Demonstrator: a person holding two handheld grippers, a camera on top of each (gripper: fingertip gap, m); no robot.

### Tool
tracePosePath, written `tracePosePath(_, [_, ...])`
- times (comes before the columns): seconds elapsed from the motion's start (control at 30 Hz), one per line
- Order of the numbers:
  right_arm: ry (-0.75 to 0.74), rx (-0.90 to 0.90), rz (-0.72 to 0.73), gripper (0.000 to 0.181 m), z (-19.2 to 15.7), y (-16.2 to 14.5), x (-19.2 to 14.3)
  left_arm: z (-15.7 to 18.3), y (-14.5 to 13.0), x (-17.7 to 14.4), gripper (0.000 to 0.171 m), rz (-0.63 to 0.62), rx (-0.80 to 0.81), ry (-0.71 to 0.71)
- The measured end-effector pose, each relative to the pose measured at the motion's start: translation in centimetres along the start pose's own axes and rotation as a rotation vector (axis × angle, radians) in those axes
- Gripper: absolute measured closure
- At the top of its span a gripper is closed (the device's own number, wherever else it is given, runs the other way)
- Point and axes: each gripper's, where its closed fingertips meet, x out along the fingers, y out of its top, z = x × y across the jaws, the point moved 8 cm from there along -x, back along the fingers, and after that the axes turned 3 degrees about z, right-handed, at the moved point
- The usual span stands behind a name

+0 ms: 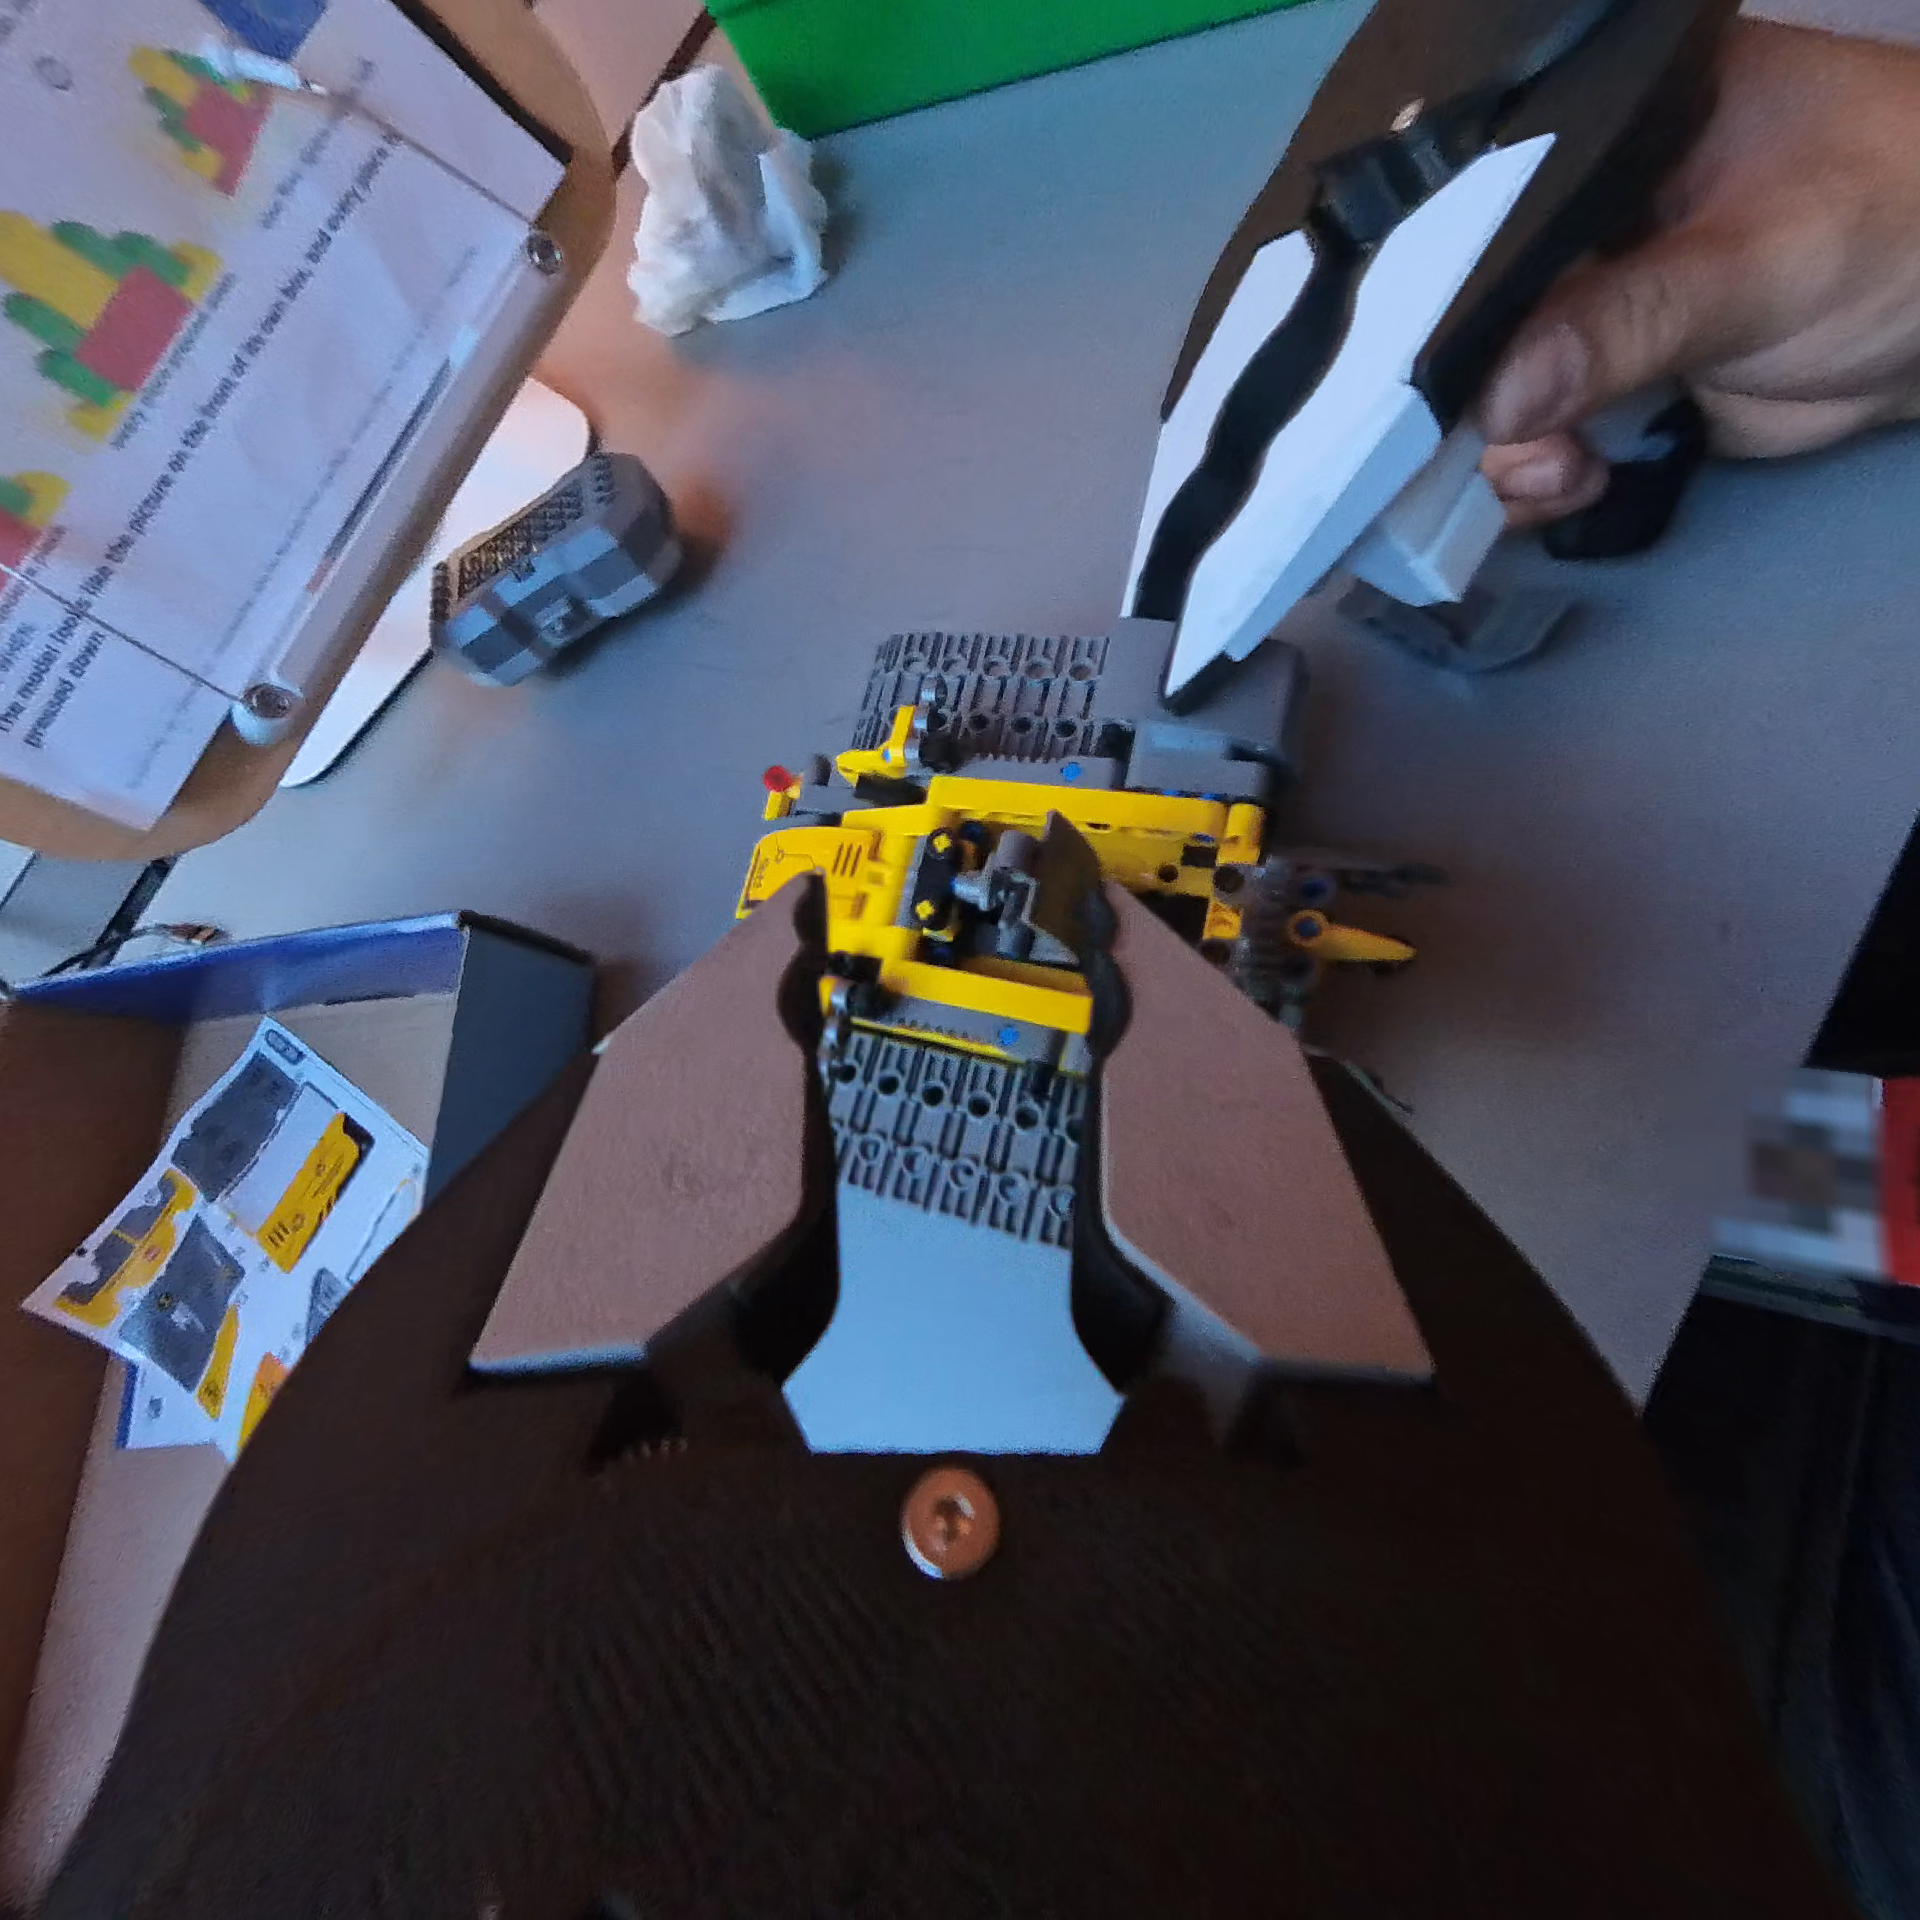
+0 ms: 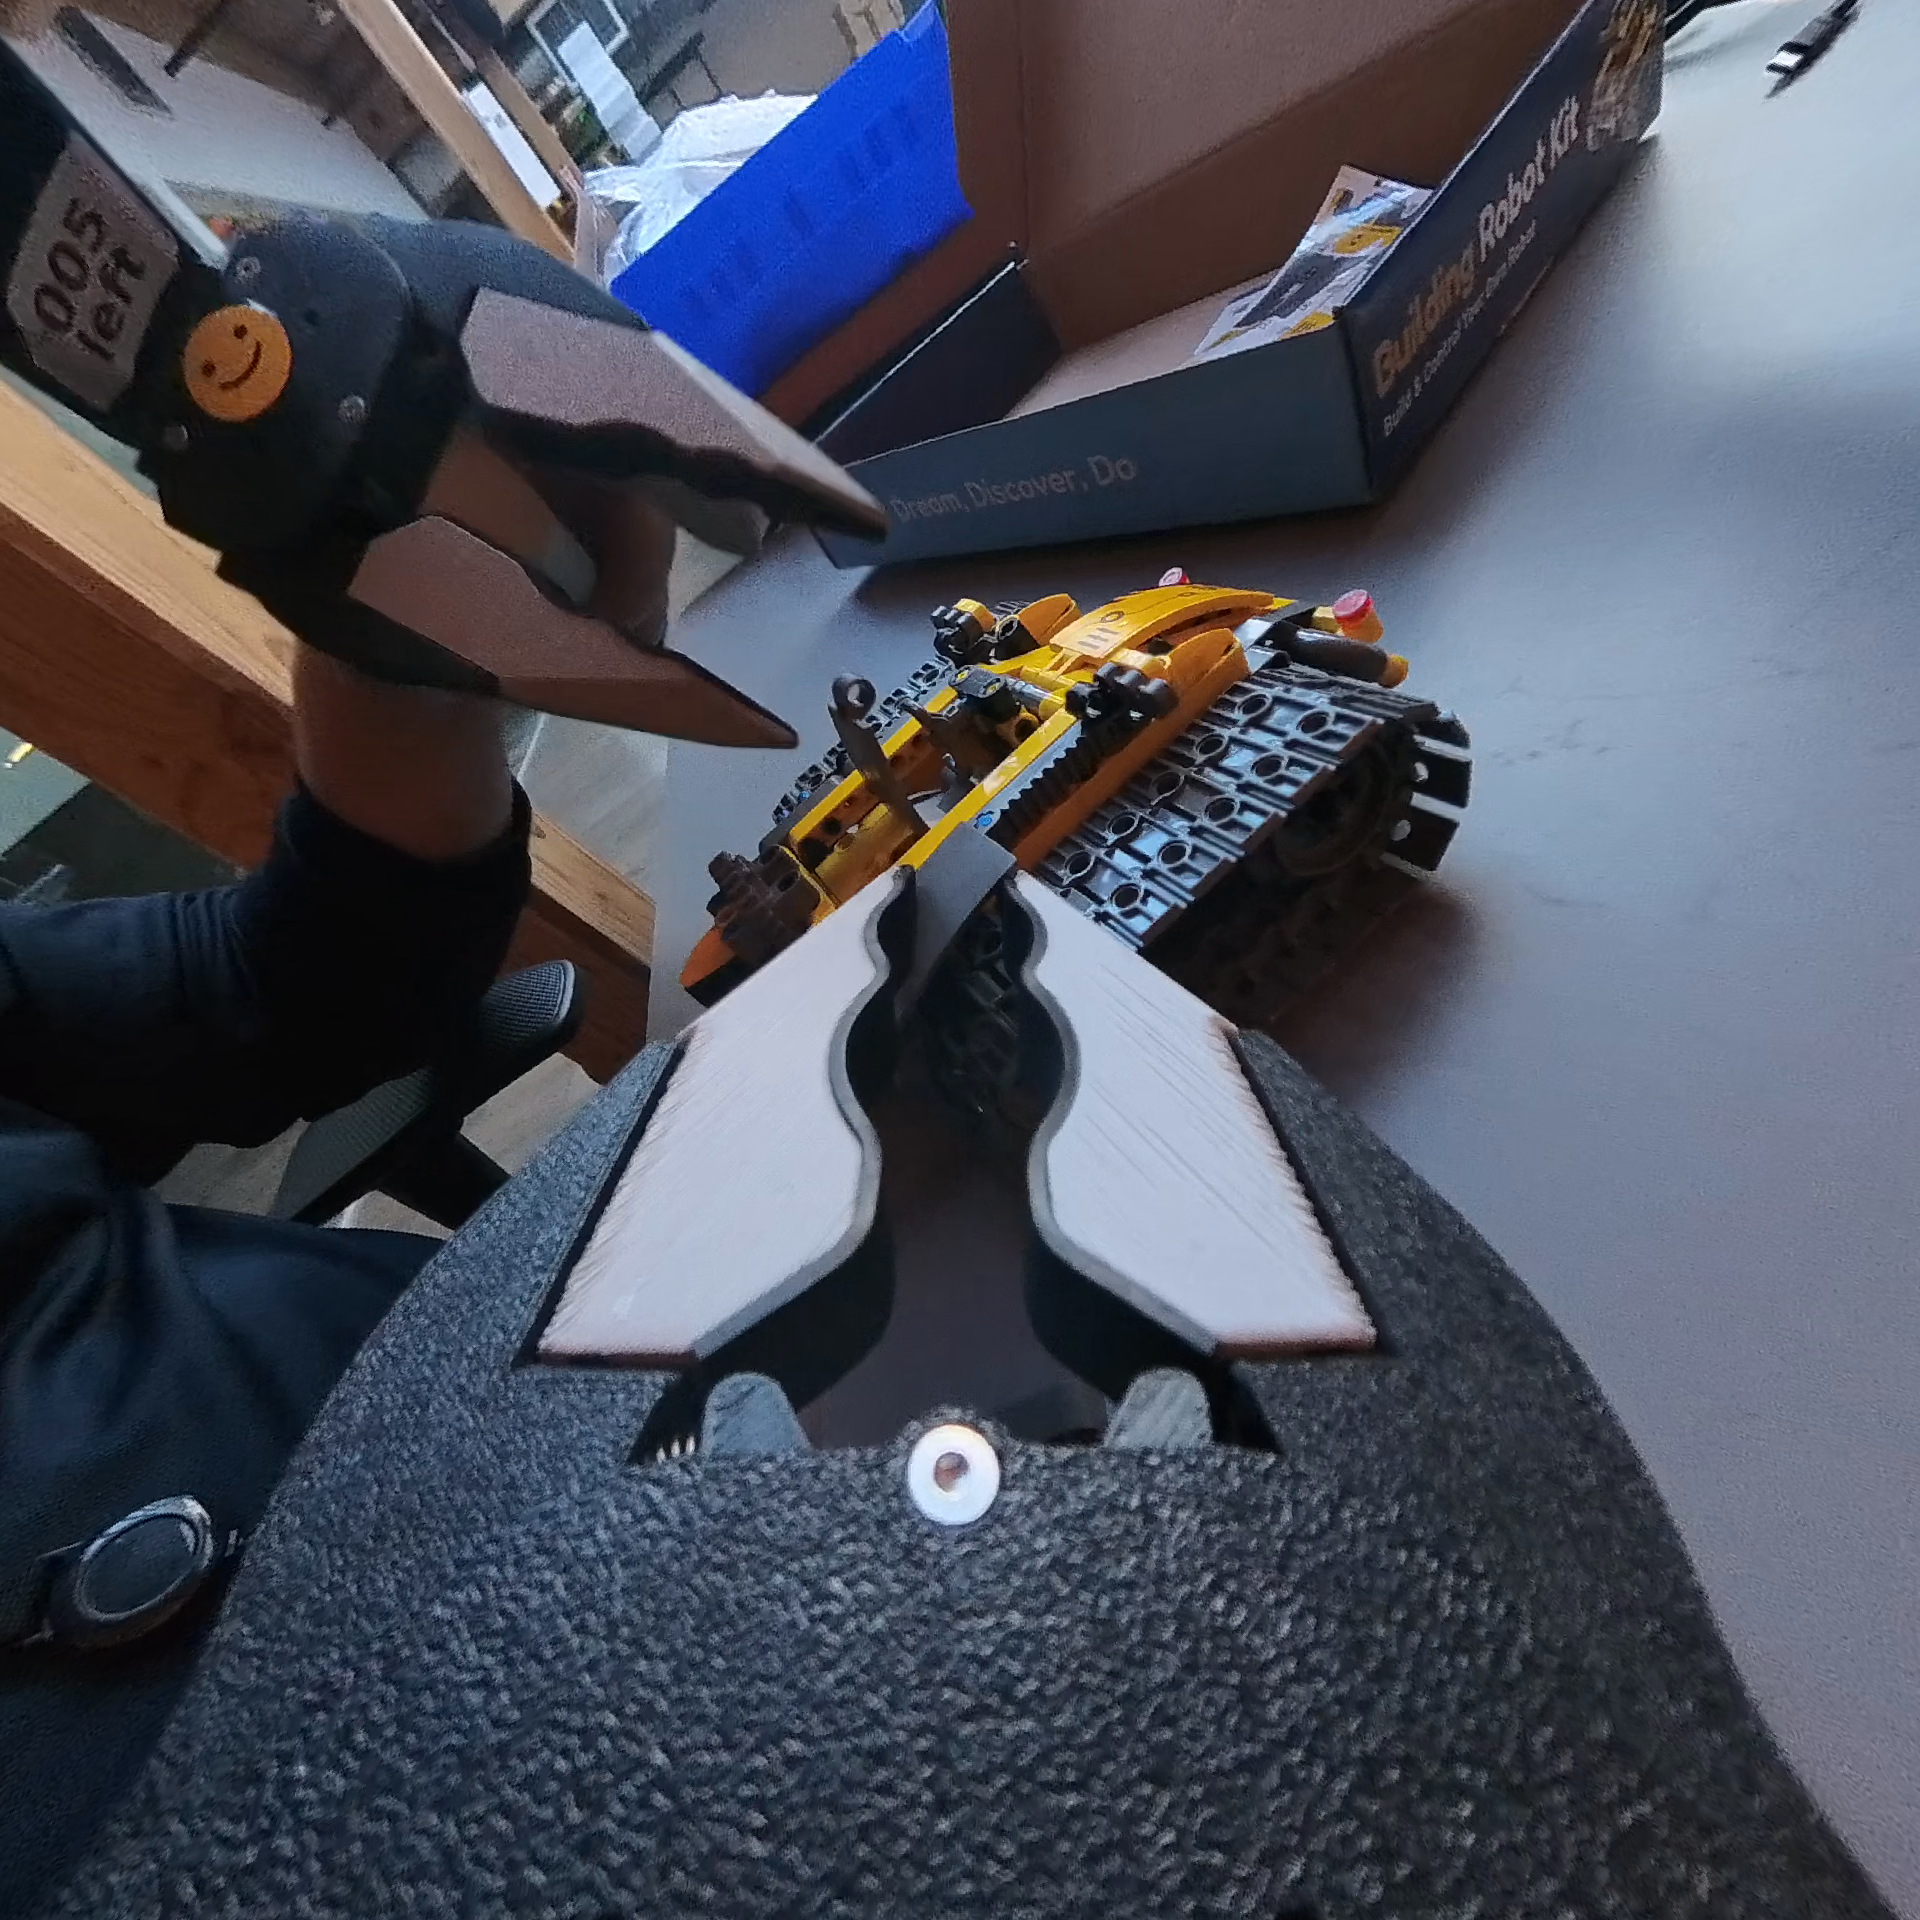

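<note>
Nearest the lens, the left gripper (image 1: 961,904) hovers over the middle of the toy tracked vehicle (image 1: 1023,894), its brown fingers (image 1: 686,1132) spread apart with the yellow body showing in the gap; the right wrist view shows the same gripper (image 2: 831,634) raised above the toy and not touching it. Under everything runs the grey table (image 1: 987,436), and the toy stands near its middle on two grey studded tracks. An open cardboard box (image 2: 1195,436) with dark blue sides lies just beyond the toy, a printed leaflet (image 1: 223,1205) lying flat on its floor. At the far left of the left wrist view a board with a printed sheet (image 1: 260,343) leans over the table edge, and a green box (image 1: 987,52) sits at the far side. A hand (image 1: 1756,301) holds the right gripper (image 1: 1195,675), whose white fingers (image 2: 1174,1153) are nearly pressed together, pinching a thin dark strip (image 2: 951,914) at the toy's near track. Smaller things rest well apart from the toy: a crumpled white tissue (image 1: 727,197) and a grey block (image 1: 561,571)
</note>
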Motion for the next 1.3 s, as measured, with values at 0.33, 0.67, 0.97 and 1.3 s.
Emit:
tracePosePath(0.33, [0.009, -0.016, -0.024, 0.166, -0.2, -0.1, 0.3, 3.2, 0.5, 1.6, 0.125, -0.017, 0.085, -0.157])
tracePosePath(0.67, [-0.005, -0.042, -0.021, 0.158, -0.5, -0.1, 0.3, 3.4, 1.1, 0.7, 0.129, 0.069, 0.056, -0.204])
tracePosePath(0.97, [-0.183, -0.254, 0.01, 0.144, -1.4, 0.0, 0.2, 4.7, 0.0, 3.6, 0.126, -0.008, 0.159, -0.13])
tracePosePath(1.3, [-0.277, -0.417, 0.009, 0.148, -2.2, -0.2, -0.5, 3.7, 0.0, 2.7, 0.136, 0.001, 0.031, -0.214])
